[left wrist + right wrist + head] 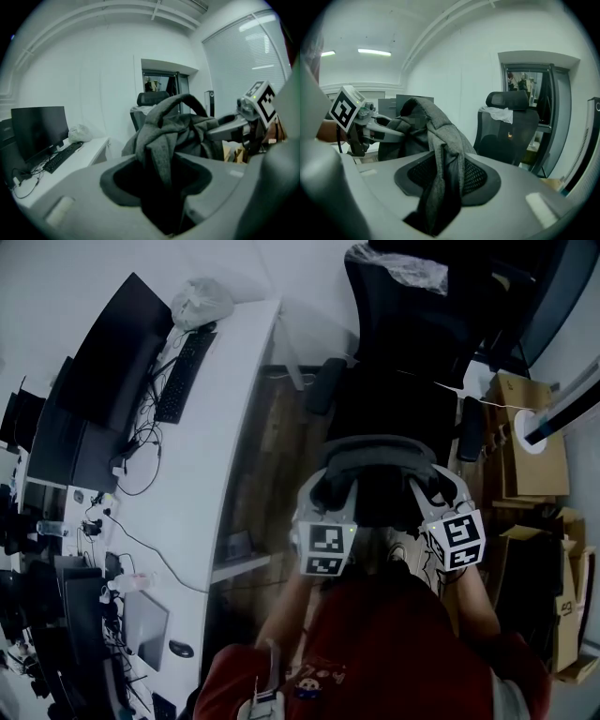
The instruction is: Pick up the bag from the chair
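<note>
A grey fabric bag hangs between my two grippers in front of the black office chair, off its seat. In the head view my left gripper is at the bag's left side and my right gripper at its right. The left gripper is shut on a fold of the bag, with the right gripper beyond it. The right gripper is shut on another fold of the bag. The chair stands behind, empty apart from a pale cloth on its headrest.
A long white desk runs along the left with monitors, a keyboard, cables and a plastic bag. Cardboard boxes stand to the right of the chair. Wooden floor lies between desk and chair.
</note>
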The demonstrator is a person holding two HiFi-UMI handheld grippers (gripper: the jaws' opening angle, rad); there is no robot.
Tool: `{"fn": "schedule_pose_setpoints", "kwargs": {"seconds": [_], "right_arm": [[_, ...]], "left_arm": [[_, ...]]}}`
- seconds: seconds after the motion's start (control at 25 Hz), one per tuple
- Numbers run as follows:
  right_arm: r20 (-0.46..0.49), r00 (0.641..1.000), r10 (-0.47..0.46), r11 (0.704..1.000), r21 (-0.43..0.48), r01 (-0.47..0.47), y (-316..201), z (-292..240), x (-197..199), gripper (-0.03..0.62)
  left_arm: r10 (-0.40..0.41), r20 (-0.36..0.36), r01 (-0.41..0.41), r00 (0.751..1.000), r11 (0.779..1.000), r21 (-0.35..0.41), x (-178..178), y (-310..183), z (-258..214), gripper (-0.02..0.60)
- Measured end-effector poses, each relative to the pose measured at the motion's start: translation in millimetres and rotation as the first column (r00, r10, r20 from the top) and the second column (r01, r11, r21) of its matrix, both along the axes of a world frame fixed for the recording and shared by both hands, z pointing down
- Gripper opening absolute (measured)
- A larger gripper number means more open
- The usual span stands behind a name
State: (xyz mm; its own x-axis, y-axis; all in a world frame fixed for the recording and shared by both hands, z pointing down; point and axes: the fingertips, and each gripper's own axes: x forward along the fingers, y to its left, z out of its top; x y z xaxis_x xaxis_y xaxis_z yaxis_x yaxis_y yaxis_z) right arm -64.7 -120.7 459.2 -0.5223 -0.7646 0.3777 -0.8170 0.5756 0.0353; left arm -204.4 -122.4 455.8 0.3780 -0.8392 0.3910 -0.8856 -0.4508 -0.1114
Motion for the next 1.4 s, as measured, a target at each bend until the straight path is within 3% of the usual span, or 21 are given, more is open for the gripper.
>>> {"fn": "schedule_pose_setpoints", "kwargs": {"seconds": [0.52, 1.4], "right_arm": [[0.000, 0.999, -0.051, 0.999, 0.004, 0.051, 7, -3, -31, 0.150], [-0.002, 0.998, -0.058, 0.998, 0.015, 0.058, -1, -10, -27, 0.152]], "left_arm": [[-0.055, -0.008, 0.055, 0.998, 0.998, -0.008, -31, 14, -2, 0.193], [-0.066, -0.011, 0.066, 0.998, 0.998, 0.002, -26, 8, -9, 0.193]]}}
